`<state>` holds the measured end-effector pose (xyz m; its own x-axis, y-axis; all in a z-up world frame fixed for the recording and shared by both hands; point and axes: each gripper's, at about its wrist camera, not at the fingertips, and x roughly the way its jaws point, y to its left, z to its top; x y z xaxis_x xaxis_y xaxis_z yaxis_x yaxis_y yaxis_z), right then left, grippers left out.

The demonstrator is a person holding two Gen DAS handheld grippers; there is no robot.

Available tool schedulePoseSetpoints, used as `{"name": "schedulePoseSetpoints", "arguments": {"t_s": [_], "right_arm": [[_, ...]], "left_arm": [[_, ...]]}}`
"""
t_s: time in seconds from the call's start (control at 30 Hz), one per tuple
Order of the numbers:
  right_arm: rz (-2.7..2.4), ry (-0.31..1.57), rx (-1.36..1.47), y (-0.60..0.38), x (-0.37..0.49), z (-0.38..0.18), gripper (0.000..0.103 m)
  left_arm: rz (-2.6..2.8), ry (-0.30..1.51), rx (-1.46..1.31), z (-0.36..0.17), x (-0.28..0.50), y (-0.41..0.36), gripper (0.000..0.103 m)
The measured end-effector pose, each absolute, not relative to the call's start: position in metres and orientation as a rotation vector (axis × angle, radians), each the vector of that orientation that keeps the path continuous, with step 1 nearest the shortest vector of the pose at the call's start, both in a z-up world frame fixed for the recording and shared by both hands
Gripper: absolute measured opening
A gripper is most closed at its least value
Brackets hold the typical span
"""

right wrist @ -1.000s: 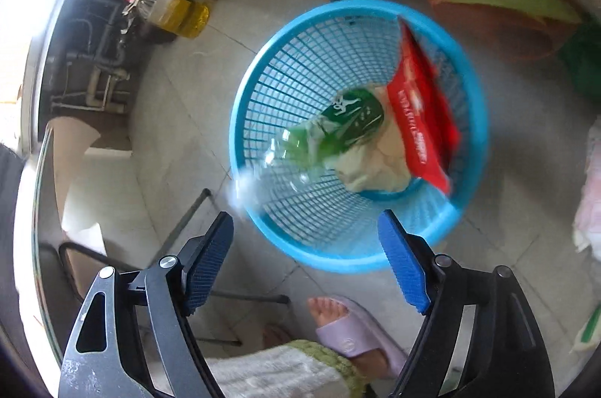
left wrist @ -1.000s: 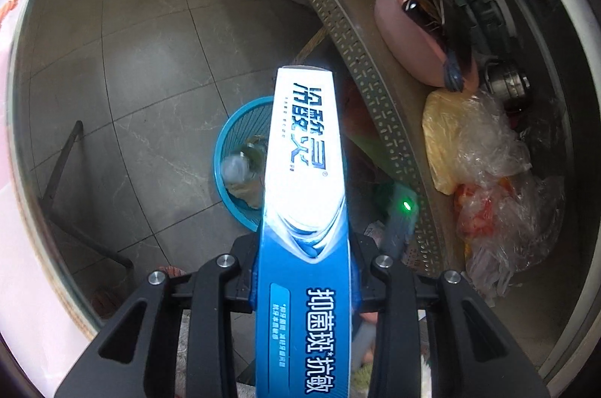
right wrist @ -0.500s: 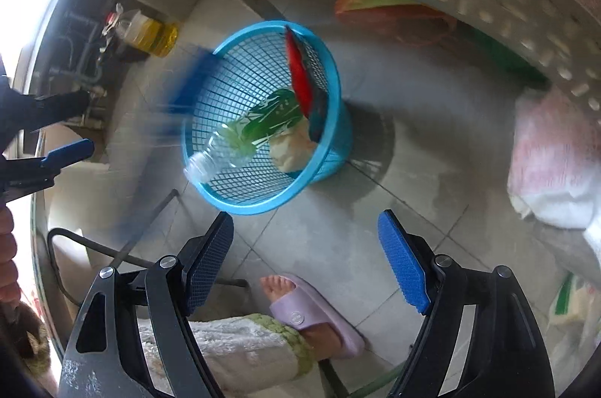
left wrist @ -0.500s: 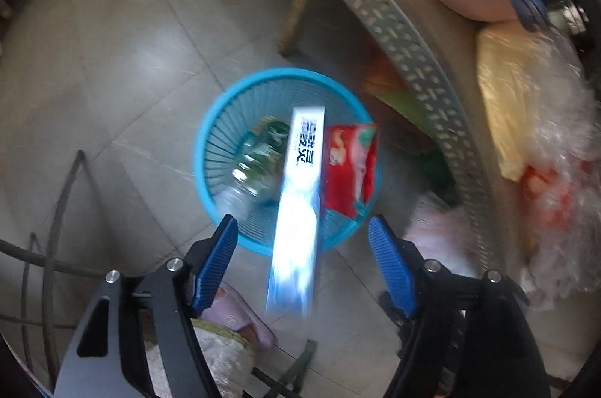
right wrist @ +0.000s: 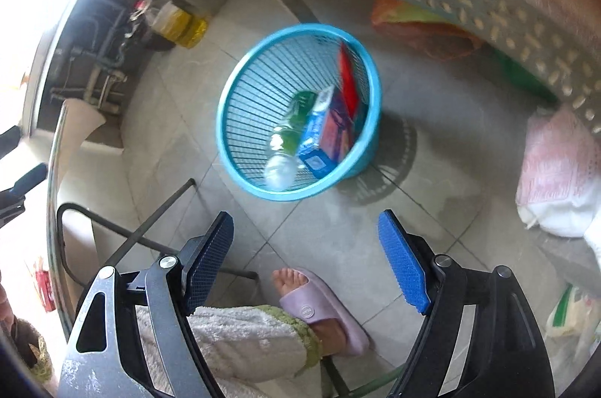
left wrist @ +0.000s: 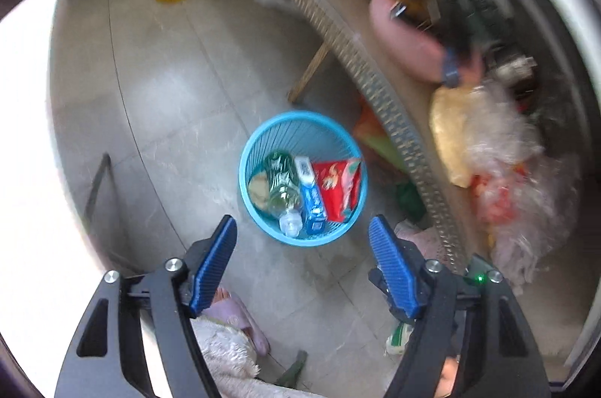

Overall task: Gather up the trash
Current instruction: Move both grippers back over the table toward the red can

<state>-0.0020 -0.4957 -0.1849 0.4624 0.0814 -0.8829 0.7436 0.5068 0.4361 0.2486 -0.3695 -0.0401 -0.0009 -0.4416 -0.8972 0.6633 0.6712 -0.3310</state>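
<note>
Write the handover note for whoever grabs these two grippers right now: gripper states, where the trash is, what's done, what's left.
Left gripper: nothing between its pads, jaws opening, above the blue basket.
Right gripper: open and empty, also over the floor near the basket.
In the basket: blue toothpaste box, clear plastic bottle, red snack packet, a crumpled brownish piece.
Done: those four are in.
Left: nothing more is clearly trash from here; the table is cluttered with bags and bowls, blurred, so check it yourself.
</note>
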Motion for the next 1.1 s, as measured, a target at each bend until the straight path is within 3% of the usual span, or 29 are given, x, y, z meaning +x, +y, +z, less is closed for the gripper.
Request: {"name": "schedulePoseSetpoints", "arguments": {"t_s": [0.37,0.63,0.7,0.87,1.1], "right_arm": [[-0.404,0.891,0.806,-0.471,0.015,-0.097,0.076],[-0.059,0.833,0.672,-0.391,0.077,-0.035,0.075],[0.054,0.826,0.637,-0.362,0.100,-0.023,0.070],[0.328,0.843,0.600,-0.286,0.167,-0.007,0.040],[0.460,0.899,0.497,-0.197,0.237,-0.015,0.023]], "left_arm": [[-0.868,0.920,0.074,0.042,0.167,-0.218,0.082],[-0.733,0.816,-0.078,0.042,0.133,-0.081,0.085],[-0.678,0.805,-0.131,0.039,0.129,-0.047,0.085],[-0.510,0.802,-0.288,0.023,0.125,0.033,0.084],[-0.377,0.803,-0.466,0.006,0.123,0.104,0.084]]}}
